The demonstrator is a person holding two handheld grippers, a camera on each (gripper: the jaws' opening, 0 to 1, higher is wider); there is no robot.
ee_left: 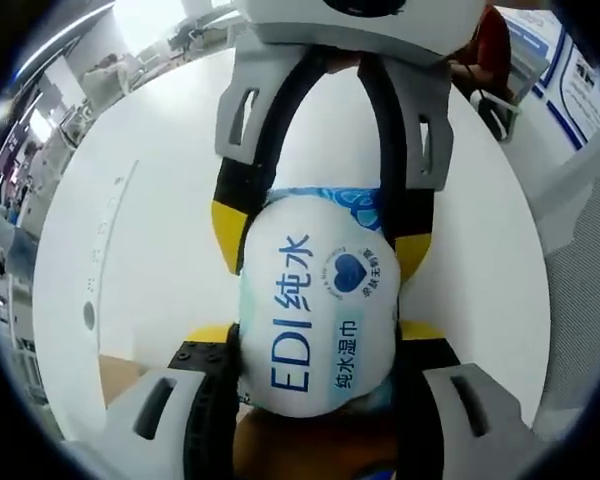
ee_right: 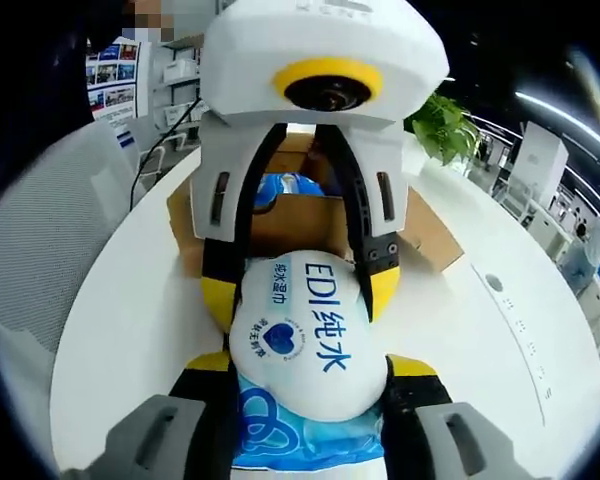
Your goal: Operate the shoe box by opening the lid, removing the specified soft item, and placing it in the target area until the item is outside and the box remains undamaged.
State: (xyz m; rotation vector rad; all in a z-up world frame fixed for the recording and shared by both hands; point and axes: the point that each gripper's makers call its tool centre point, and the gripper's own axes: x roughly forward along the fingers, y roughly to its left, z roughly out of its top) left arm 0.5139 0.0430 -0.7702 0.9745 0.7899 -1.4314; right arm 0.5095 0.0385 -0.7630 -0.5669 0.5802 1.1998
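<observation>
Both claws pinching one soft wipes pack from opposite ends. Left claw, at bottom centre of the left gripper view, closed on the wipes pack, yellow-tipped jaws pressed against its two sides; right claw reaching down from the top of that view, jaws clamped on the pack's far end. Seen from the other side in the right gripper view: right claw at bottom centre squeezing the wipes pack, left claw coming down from the top and gripping the same pack. Pack white with blue lettering and a blue heart, bulging between the jaws, held above the white worktop. Shoe box, brown cardboard, open, in the centre of the right gripper view behind the left claw, resting on the worktop. Green plant at upper right.
</observation>
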